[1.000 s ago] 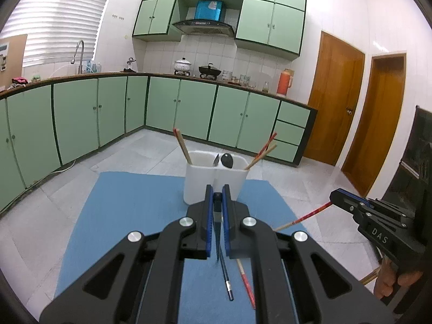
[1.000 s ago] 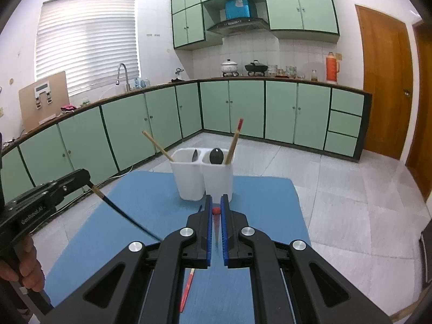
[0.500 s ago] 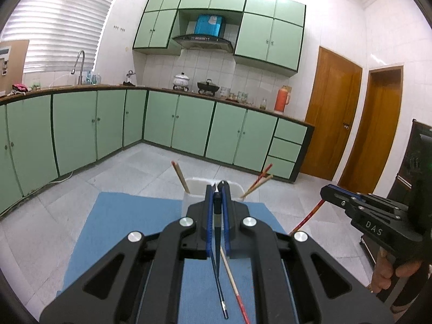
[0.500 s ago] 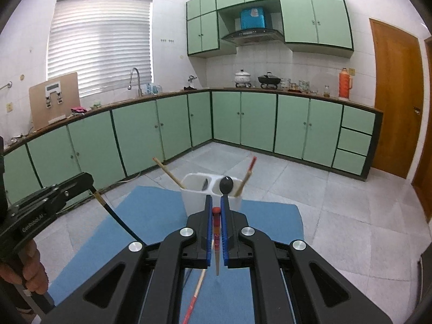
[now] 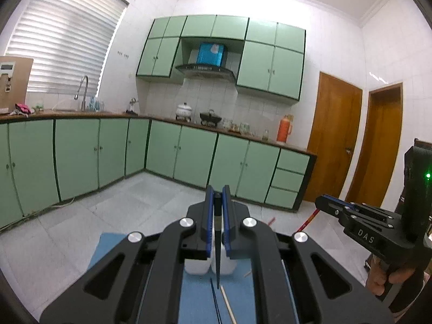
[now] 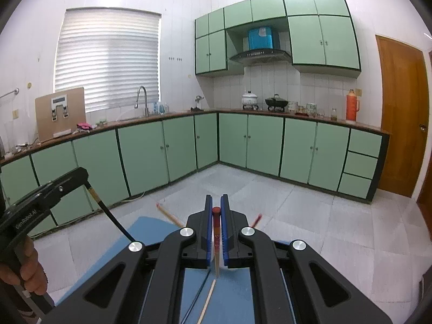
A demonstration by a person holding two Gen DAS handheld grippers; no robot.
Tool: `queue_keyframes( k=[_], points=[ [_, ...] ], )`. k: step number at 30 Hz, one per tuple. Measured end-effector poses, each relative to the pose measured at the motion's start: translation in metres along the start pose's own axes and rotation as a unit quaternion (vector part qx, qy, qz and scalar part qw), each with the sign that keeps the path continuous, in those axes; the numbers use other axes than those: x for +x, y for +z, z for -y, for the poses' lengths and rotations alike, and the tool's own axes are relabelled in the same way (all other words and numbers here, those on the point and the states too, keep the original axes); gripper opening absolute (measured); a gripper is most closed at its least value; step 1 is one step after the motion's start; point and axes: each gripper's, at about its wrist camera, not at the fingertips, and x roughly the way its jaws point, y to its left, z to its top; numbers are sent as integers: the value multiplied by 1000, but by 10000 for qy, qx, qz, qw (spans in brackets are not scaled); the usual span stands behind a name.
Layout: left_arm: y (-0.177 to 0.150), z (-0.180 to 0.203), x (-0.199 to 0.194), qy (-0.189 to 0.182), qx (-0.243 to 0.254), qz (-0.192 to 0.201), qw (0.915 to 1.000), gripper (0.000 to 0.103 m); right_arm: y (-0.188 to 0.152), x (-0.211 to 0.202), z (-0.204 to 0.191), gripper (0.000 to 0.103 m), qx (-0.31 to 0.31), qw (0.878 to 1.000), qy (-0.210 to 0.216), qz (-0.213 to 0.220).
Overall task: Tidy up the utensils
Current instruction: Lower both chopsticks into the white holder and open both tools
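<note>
A black chopstick [image 5: 217, 245] is pinched in the left tongs [image 5: 217, 216], clamped tight, at the lower middle of the left wrist view, its tip hanging down over the blue mat [image 5: 199, 302]. A red-topped chopstick [image 6: 216, 239] is gripped the same way by the right tongs [image 6: 216, 216], which are squeezed shut on it, lower centre of the right wrist view. The white utensil holder [image 5: 197, 266] is mostly hidden behind the left tongs. Two more chopsticks [image 5: 228, 305] are lying on the mat. Green cabinets [image 6: 167, 148] are seen behind, across the tiled floor [image 6: 310, 216].
</note>
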Motion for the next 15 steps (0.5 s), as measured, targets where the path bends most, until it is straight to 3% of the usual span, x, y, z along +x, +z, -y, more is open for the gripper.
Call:
queue_keyframes(
  k=[9, 15],
  points=[
    [38, 12, 30, -16, 40, 414, 9991, 5, 38, 29, 10, 6, -49, 9997, -75, 242],
    [47, 16, 64, 104, 88, 523, 9985, 5, 52, 57, 19, 6, -74, 9993, -217, 287]
  ],
)
